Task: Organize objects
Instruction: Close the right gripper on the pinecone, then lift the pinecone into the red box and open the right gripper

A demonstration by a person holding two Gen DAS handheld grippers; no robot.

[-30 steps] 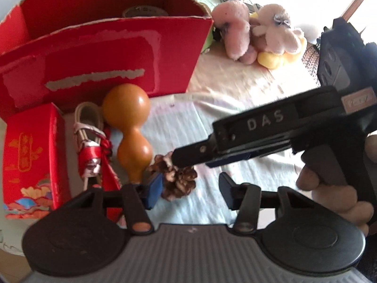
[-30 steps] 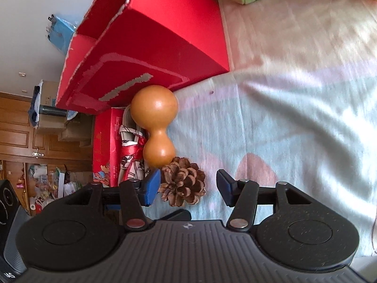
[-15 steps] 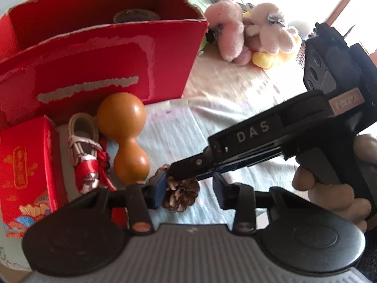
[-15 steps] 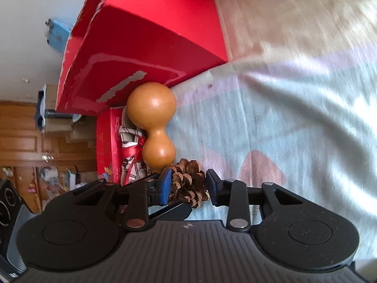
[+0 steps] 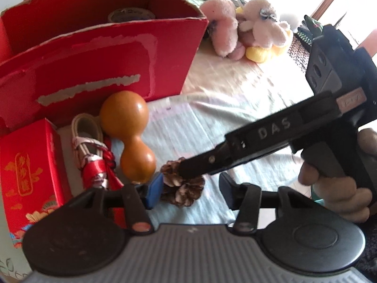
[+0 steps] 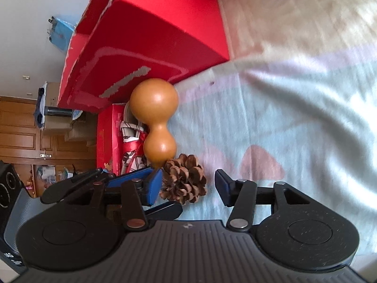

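Note:
A brown pine cone (image 5: 183, 187) (image 6: 185, 181) lies on the pale cloth next to an orange gourd (image 5: 128, 133) (image 6: 156, 120). My left gripper (image 5: 188, 188) is open, with the cone between its pads, near the left one. My right gripper (image 6: 188, 185) is open too, with the cone between its fingers, near the left pad. In the left wrist view its black body (image 5: 271, 139) reaches in from the right over the cone. A big open red box (image 5: 99, 54) (image 6: 150, 47) stands behind the gourd.
A small red gift box (image 5: 28, 172) and a red-and-white knotted ornament (image 5: 94, 151) lie left of the gourd. A tape roll (image 5: 130, 15) sits inside the big box. Pink and yellow plush toys (image 5: 247, 33) lie at the back right.
Both grippers narrowed around the pine cone half a second ago and have opened wide again. The cone stays on the cloth.

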